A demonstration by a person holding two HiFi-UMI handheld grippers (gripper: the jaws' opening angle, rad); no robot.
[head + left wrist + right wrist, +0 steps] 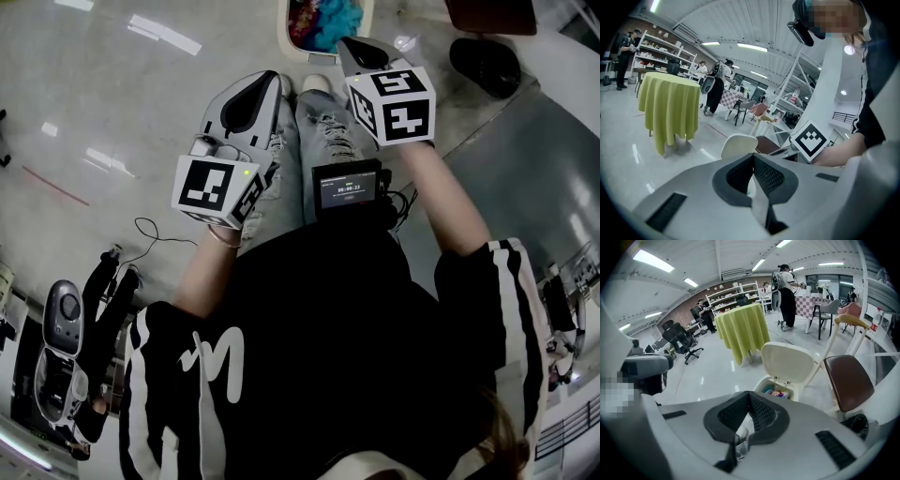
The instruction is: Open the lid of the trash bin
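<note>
The cream trash bin (323, 26) stands on the floor just ahead of the person's shoes, with colourful rubbish showing inside. In the right gripper view its lid (790, 363) stands upright over the open bin (774, 391). The left gripper view shows the raised lid (739, 145) past the jaws. My left gripper (271, 79) is held low above the person's left leg, shut and holding nothing. My right gripper (346, 43) hovers close to the bin's near rim, also shut and holding nothing. Neither gripper touches the bin.
A brown-seated chair (848, 379) stands right of the bin, and a table under a yellow-green cloth (742, 329) behind it. A black object (484, 64) lies on the floor at the right. Cables and equipment (66, 323) sit at the lower left. People stand in the background.
</note>
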